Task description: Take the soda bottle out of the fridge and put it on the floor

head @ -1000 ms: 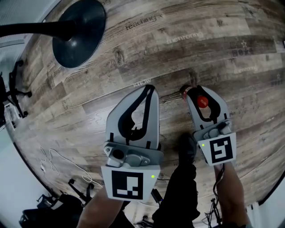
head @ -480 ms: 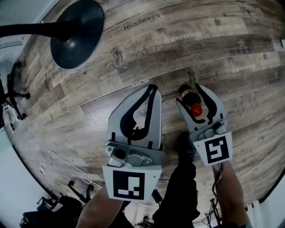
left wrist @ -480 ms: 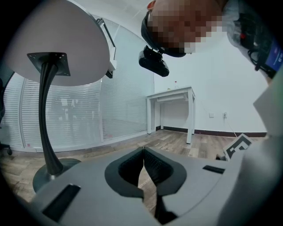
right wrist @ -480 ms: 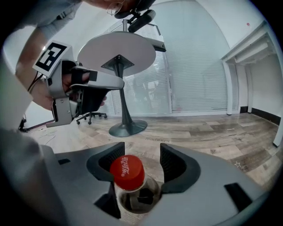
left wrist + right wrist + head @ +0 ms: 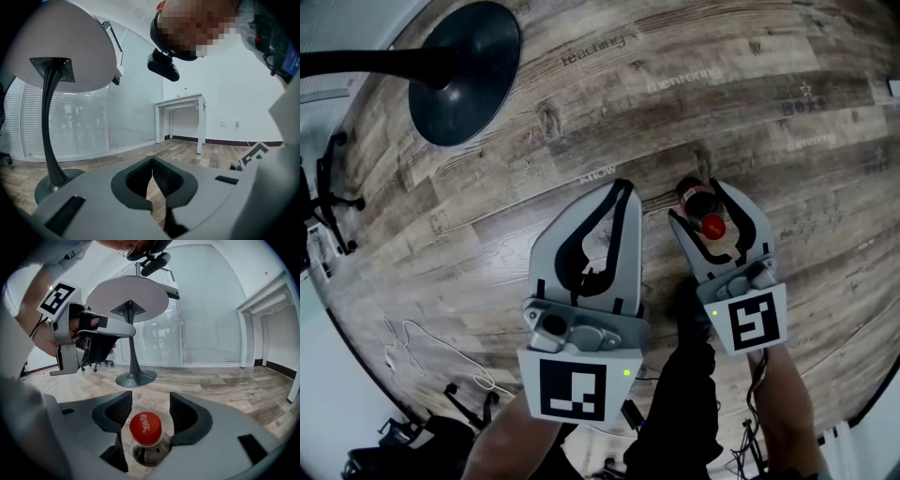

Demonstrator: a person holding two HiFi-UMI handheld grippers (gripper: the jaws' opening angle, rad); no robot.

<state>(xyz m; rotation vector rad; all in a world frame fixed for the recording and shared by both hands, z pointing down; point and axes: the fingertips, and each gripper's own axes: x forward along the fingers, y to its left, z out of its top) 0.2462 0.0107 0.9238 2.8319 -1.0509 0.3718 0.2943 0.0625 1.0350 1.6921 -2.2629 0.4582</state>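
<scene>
The soda bottle (image 5: 695, 195), dark with a red cap (image 5: 712, 225), stands upright on the wood floor (image 5: 722, 84). My right gripper (image 5: 696, 199) sits around its neck; its jaws have just been opening and now stand wide, with a gap between each pad and the bottle. In the right gripper view the red cap (image 5: 145, 424) shows between the spread fingers of the right gripper (image 5: 150, 399), touching neither. My left gripper (image 5: 621, 185) hovers beside it to the left, shut and empty; the left gripper view shows the left gripper (image 5: 152, 160) with its jaws closed together.
A round table's dark base (image 5: 464, 70) stands on the floor at the upper left, its pedestal (image 5: 51, 140) close to the left gripper. A white desk (image 5: 183, 101) stands by the far wall. Cables (image 5: 422, 337) and an office chair (image 5: 328, 187) lie at the left. A person's dark trouser leg (image 5: 684, 394) is below.
The right gripper's jaws, closed on the bottle neck a second ago, have spread apart and let it go. The bottle stays standing. The left gripper has not moved.
</scene>
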